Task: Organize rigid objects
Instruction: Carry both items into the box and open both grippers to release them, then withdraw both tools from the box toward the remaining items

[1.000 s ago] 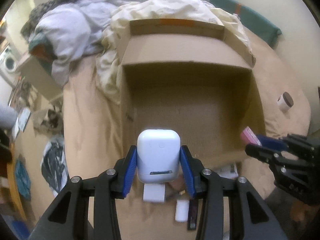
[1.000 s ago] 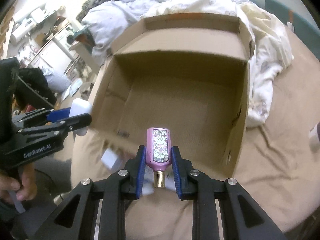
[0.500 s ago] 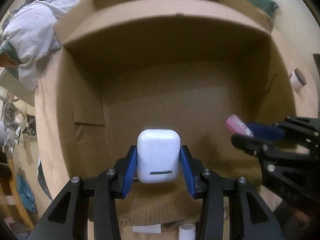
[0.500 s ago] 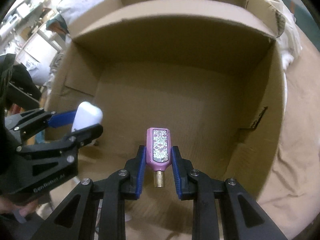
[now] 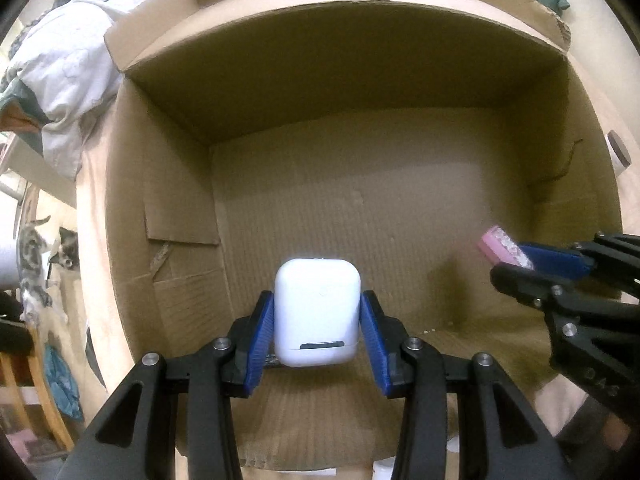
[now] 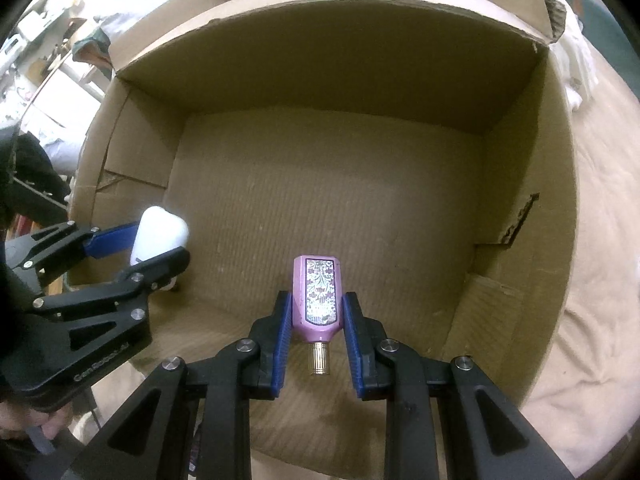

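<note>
My left gripper (image 5: 317, 316) is shut on a white rounded case (image 5: 316, 312), held low inside an open cardboard box (image 5: 360, 208). In the right wrist view the same case (image 6: 158, 236) and left gripper (image 6: 154, 246) show at the box's left side. My right gripper (image 6: 316, 310) is shut on a pink perfume bottle (image 6: 317, 300), its gold cap toward the camera, just above the box floor (image 6: 320, 200). The left wrist view shows that bottle (image 5: 500, 246) and right gripper (image 5: 520, 258) at the right.
The box sits on a tan bed sheet (image 6: 600, 260) with its flaps up. Crumpled white bedding (image 5: 60, 80) lies beyond the box at the left. A small white roll (image 5: 618, 152) rests on the sheet to the right. A cat (image 5: 66, 252) sits on the floor at the left.
Both grippers have come down and forward from above the box's near edge into the box, each still holding its object. In the last half second they barely moved.
</note>
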Motion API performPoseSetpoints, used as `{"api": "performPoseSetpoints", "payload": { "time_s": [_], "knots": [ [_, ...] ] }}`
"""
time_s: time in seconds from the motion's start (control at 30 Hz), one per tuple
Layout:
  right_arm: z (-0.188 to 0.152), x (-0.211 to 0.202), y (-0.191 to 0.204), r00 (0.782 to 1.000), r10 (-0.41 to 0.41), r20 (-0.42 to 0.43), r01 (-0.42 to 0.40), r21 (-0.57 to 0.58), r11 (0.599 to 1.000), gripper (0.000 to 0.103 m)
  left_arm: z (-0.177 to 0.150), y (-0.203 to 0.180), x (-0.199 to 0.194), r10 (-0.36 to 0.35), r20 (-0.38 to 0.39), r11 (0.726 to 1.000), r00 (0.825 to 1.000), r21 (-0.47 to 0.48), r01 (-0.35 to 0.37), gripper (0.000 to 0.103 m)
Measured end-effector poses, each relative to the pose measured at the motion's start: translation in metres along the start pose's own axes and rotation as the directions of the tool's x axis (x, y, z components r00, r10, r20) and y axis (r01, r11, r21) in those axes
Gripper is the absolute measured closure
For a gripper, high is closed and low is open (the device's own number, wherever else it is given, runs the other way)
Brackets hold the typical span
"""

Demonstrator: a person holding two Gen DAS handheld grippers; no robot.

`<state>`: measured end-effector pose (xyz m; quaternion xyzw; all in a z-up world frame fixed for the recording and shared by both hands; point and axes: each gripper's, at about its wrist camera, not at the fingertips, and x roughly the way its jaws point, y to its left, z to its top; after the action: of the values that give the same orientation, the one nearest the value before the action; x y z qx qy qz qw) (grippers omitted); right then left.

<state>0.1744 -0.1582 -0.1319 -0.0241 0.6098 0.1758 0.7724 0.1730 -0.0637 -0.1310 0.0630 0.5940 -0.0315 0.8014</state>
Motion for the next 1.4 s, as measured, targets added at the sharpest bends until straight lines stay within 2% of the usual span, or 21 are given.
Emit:
{"api": "performPoseSetpoints", "payload": {
  "time_s": [0.17, 0.2, 0.27, 0.33, 0.43, 0.47, 0.53, 0.67, 1.1, 1.23, 1.4],
  "knots": [
    [-0.001, -0.005, -0.008, 1.000, 0.005, 0.007, -0.005, 0.047, 0.999, 0.076, 0.001, 0.008, 0.000, -0.031, -0.001, 0.999, 1.000, -0.022, 0.031, 0.063],
    [0.000, -0.009, -0.010, 1.000, -0.004, 0.019, 0.003, 0.063, 0.998, 0.072, 0.002, 0.008, 0.000, -0.050, -0.006, 0.998, 0.999, -0.029, 0.050, 0.061],
    [0.003, -0.019, -0.012, 0.998, 0.005, 0.057, -0.009, 0.085, 0.996, 0.058, 0.001, 0.013, -0.003, -0.073, -0.014, 0.997, 0.997, -0.040, 0.073, 0.049],
    [0.005, -0.028, -0.010, 0.994, 0.055, 0.095, -0.063, 0.083, 0.995, 0.040, 0.001, 0.015, -0.007, -0.084, 0.000, 0.995, 0.996, -0.047, 0.084, 0.040],
    [0.005, -0.036, -0.001, 0.990, 0.045, 0.132, -0.052, 0.051, 0.997, 0.023, 0.001, 0.019, -0.010, -0.087, 0.014, 0.994, 0.996, -0.068, 0.087, 0.036],
    [0.005, -0.039, 0.000, 0.988, 0.041, 0.150, -0.049, 0.050, 0.998, 0.020, 0.001, 0.020, -0.010, -0.091, 0.012, 0.993, 0.996, -0.075, 0.092, 0.036],
    [0.005, -0.044, -0.002, 0.982, 0.071, 0.174, -0.082, 0.056, 0.995, 0.000, 0.002, 0.026, -0.010, -0.094, 0.010, 0.992, 0.995, -0.089, 0.095, 0.036],
    [0.006, -0.052, -0.004, 0.976, 0.059, 0.211, -0.074, 0.066, 0.995, 0.000, 0.003, 0.037, -0.017, -0.079, 0.028, 0.992, 0.997, -0.094, 0.081, 0.036],
    [0.000, -0.078, -0.006, 0.959, 0.040, 0.279, -0.056, 0.052, 0.997, 0.000, -0.013, 0.030, -0.062, -0.063, 0.097, 0.991, 0.993, -0.112, 0.074, 0.036],
    [-0.005, -0.090, -0.004, 0.954, 0.053, 0.296, -0.068, 0.041, 0.997, 0.000, -0.016, 0.037, -0.070, -0.074, 0.095, 0.988, 0.993, -0.125, 0.086, 0.036],
    [-0.015, -0.103, -0.003, 0.957, 0.081, 0.278, -0.099, 0.052, 0.994, 0.000, -0.034, 0.045, -0.087, -0.095, 0.061, 0.980, 0.994, -0.169, 0.104, 0.036]
  ]
}}
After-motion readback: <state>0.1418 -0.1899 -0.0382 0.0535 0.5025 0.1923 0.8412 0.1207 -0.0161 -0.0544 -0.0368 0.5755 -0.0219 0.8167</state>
